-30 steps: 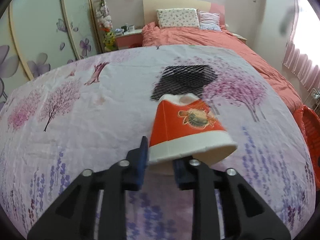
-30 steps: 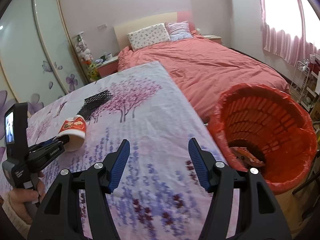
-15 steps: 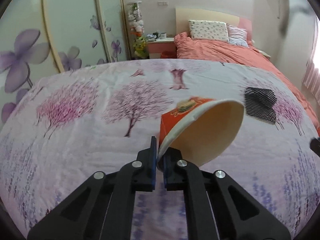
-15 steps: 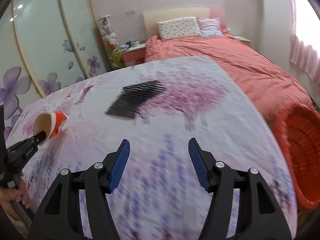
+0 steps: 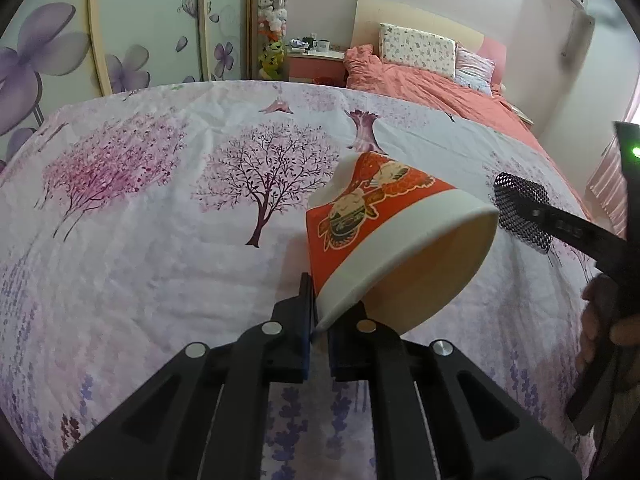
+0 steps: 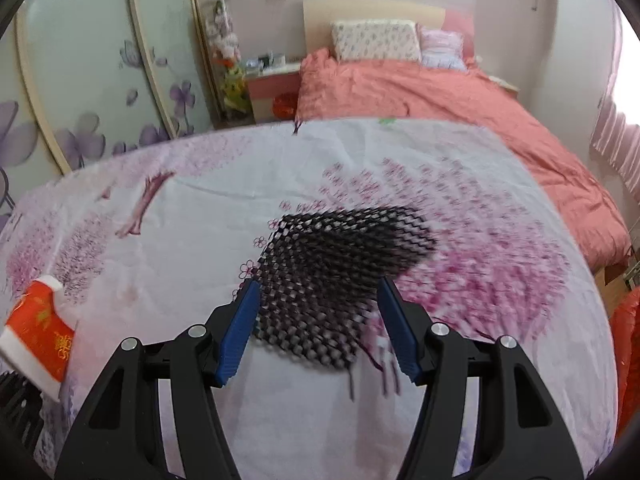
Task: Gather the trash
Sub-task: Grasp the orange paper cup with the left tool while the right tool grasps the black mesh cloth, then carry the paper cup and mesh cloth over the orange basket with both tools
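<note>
My left gripper (image 5: pixel 318 326) is shut on the rim of an orange and white paper cup (image 5: pixel 384 220), held tilted above the floral cloth; the cup also shows at the left edge of the right wrist view (image 6: pixel 38 336). A black mesh net (image 6: pixel 340 276) lies flat on the cloth. My right gripper (image 6: pixel 318 330) is open, its blue pads on either side of the net's near edge. In the left wrist view the net (image 5: pixel 520 208) lies at the right, partly behind the right gripper's black arm.
The table is covered by a white cloth with pink trees (image 5: pixel 160 200). An orange bin liner (image 6: pixel 628 340) shows at the right edge. A bed with a coral quilt (image 6: pixel 440 92) and a nightstand (image 6: pixel 272 92) stand beyond the table.
My left gripper has turned the cup further, still held by its rim. My right gripper has moved left and forward over the cloth and now straddles the black net; the bin has slid almost out of view.
</note>
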The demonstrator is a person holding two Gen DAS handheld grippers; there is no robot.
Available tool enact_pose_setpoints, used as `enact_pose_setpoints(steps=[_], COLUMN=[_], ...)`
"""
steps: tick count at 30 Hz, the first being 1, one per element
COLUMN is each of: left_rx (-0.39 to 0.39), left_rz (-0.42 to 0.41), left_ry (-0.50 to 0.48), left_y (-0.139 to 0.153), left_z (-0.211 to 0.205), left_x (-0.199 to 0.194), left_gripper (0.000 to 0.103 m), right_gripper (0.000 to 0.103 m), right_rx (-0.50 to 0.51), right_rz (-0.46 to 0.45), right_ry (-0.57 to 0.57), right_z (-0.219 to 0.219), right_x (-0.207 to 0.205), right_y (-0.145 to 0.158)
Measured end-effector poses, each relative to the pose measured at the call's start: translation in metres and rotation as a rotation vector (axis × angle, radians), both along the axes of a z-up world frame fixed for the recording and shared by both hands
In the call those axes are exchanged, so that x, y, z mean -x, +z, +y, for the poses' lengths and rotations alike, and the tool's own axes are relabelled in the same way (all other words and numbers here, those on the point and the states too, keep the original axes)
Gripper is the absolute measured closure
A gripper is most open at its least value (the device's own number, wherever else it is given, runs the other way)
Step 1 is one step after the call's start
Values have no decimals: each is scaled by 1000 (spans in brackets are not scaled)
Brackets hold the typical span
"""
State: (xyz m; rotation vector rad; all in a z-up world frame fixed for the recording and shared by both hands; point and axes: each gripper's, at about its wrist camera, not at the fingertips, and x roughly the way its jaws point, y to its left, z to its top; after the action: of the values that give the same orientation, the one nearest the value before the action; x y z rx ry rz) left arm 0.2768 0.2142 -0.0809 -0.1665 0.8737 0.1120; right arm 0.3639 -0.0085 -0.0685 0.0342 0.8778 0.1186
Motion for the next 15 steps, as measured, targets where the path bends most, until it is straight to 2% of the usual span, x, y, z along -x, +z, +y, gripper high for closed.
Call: enact_pose_setpoints(steps=[1,3,5,6,7,8,10,15], left_rx=[3,10,10,9,7,7,5,-7], left_rz=[0,7,6,6,7,7,9,12], left_ry=[0,-1,-1,-1,0,0,1,3], left_y=[0,-2,-1,-1,-1,-1,-1,-1], left_z=[0,0,-1,-1,-1,-1,-1,-2], left_x=[0,-1,0,0,0,0,0,-2], left_gripper=[95,95,95,95,95,95,94,93], right_gripper=[42,51,69,74,85,91,95,96], right_rx=[4,32,26,19,7,-16,-49,-95], right_rz=[12,8,6,6,6,7,8,1], right_ry=[-3,-26,-50,-61,-71,-75,-68,-77], right_z=[0,1,-5,-8,-12,-18,-27,-46], right_x=[-1,-1,0,0,0,1,4,23], right_y=[-1,0,1,0,0,-1,-1,-1])
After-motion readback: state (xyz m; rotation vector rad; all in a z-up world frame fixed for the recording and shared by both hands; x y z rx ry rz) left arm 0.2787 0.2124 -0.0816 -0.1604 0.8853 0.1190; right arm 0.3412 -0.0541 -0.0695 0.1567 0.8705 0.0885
